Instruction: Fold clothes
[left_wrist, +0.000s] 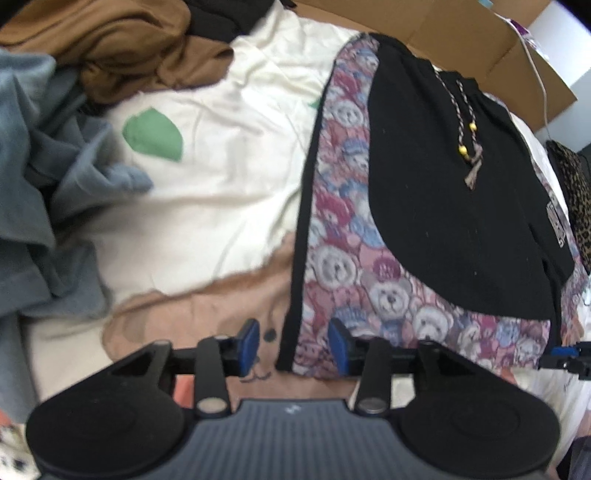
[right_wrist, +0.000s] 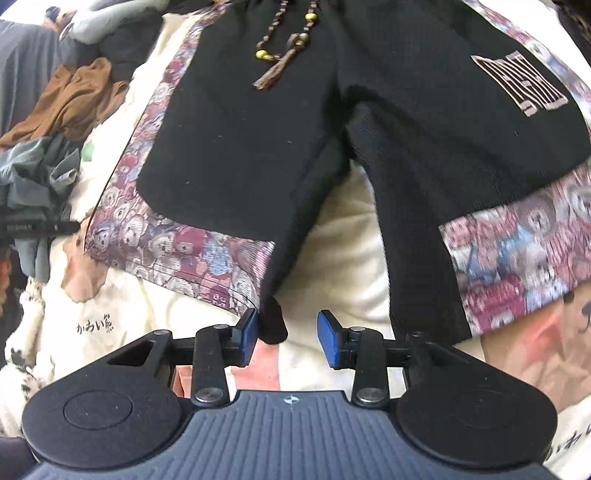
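Observation:
A pair of black shorts with teddy-bear print panels lies spread flat on a cream sheet, both legs apart, beaded drawstring on the waist. In the left wrist view the same shorts lie to the right. My left gripper is open, its blue pads straddling the black side seam at the outer hem corner of the left leg. My right gripper is open just below the crotch gap; its left pad touches the inner hem corner of the left leg.
A heap of brown and grey-blue clothes lies at the left of the bed. A cardboard box stands behind the shorts, a leopard-print cloth at the far right. The other gripper's tip shows at the right edge.

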